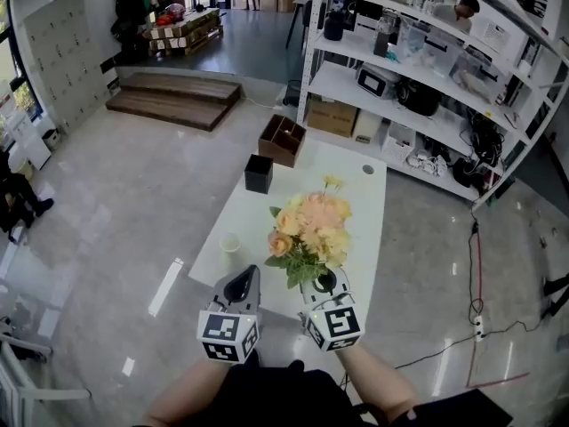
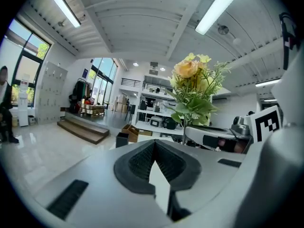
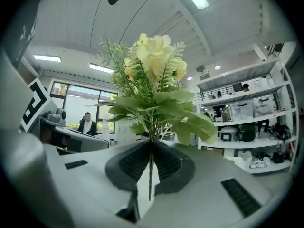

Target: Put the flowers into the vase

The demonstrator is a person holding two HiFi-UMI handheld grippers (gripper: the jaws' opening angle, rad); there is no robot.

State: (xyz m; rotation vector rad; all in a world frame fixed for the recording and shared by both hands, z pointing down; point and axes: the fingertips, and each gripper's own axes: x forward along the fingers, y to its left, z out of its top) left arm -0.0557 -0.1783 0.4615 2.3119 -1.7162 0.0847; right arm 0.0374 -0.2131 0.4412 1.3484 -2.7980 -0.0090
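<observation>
flowers (image 1: pixel 313 229): peach-yellow, green leaves | table (image 1: pixel 364 205): white | box (image 1: pixel 259 173): black

Long white rectangular table (image 1: pixel 360 212) straight ahead, with a small pale round cup (image 1: pixel 230 243) near its left edge and a brown wooden divided box (image 1: pixel 282 140) at the far corner. Beyond it stands tall white metal shelving (image 1: pixel 333 83), packed with appliances, a brown cardboard box (image 1: pixel 332 116) down at its lowest level. Dark wooden steps (image 1: pixel 173 99) far left. A thin red cable (image 1: pixel 477 265) trails over the glossy grey floor (image 1: pixel 116 212) on the right.

Box (image 1: pixel 259 173) on table (image 1: pixel 369 216) behind flowers (image 1: pixel 311 228)
</observation>
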